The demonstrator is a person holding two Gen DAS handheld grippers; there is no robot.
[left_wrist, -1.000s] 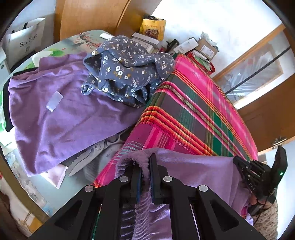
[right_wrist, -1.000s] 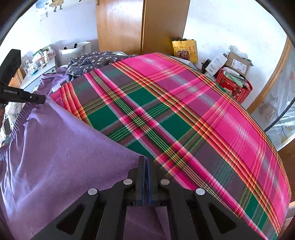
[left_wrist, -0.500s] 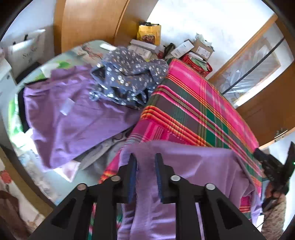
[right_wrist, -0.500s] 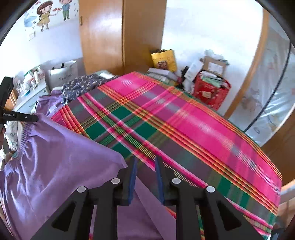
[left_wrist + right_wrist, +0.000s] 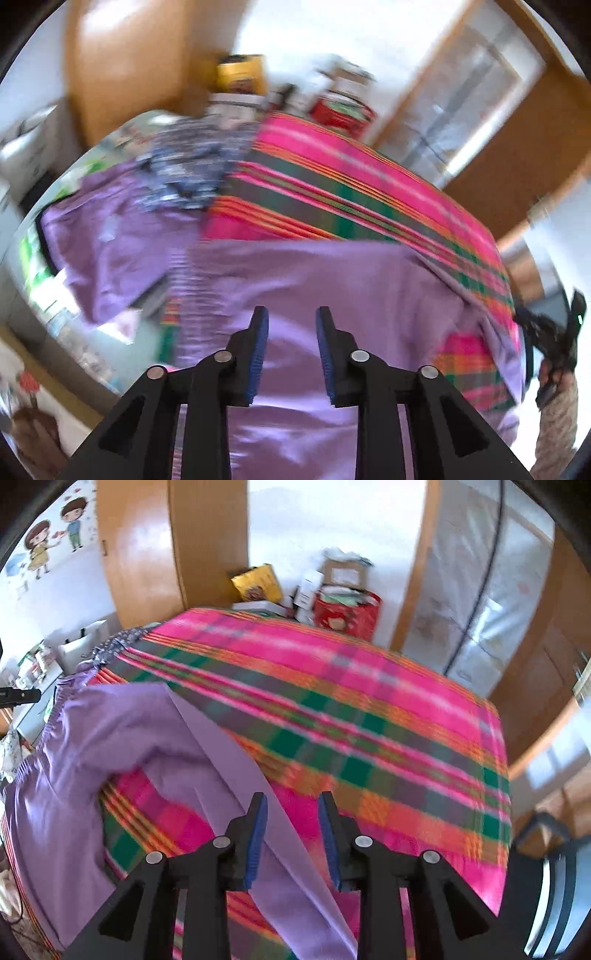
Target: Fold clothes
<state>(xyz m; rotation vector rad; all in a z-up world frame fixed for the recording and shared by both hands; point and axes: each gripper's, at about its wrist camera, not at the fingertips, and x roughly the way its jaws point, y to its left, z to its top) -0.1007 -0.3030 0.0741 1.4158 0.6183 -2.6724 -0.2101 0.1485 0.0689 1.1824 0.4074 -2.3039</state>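
Both my left gripper (image 5: 289,325) and right gripper (image 5: 288,808) gape apart, holding nothing. Beneath them the purple garment (image 5: 332,280) lies on the plaid blanket (image 5: 369,709), unfolded, so I judge folding barely begun.

Soft matt purple cloth garment (image 5: 332,280); glossy wooden wardrobe (image 5: 147,554)
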